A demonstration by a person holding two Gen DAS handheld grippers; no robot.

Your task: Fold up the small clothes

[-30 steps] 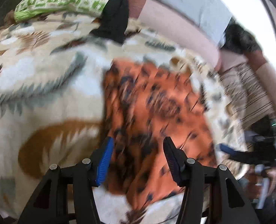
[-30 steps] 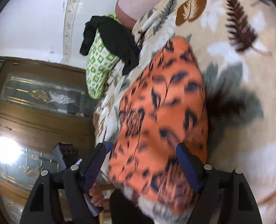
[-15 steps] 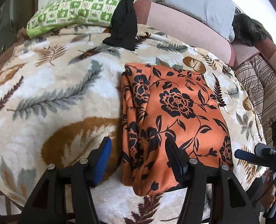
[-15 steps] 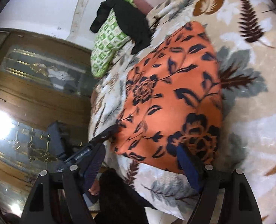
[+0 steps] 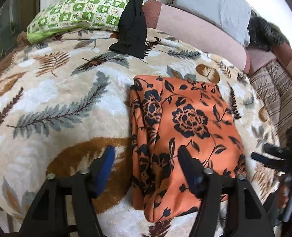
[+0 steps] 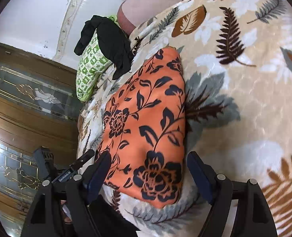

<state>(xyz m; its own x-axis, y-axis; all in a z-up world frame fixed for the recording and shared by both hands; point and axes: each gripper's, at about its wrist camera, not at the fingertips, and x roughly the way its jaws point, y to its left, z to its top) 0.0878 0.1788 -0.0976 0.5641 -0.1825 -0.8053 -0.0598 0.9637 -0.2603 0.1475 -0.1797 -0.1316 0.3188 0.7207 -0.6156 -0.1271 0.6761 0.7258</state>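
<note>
Orange cloth (image 5: 185,138) is lying folded on blanket (image 5: 57,98); left gripper (image 5: 146,158) is opening, right gripper (image 6: 148,169) gaping, both empty; black garment (image 5: 132,25) is waiting

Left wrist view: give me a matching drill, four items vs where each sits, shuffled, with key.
Items:
1. orange cloth
2. black garment
3. green pillow
4. grey cushion

Places:
A. draped over the pillow's right end
B. far left corner of the blanket
C. folded flat on the blanket, nearest the tools
D. on top of the pink sofa back

Pairs: 1-C, 2-A, 3-B, 4-D
</note>
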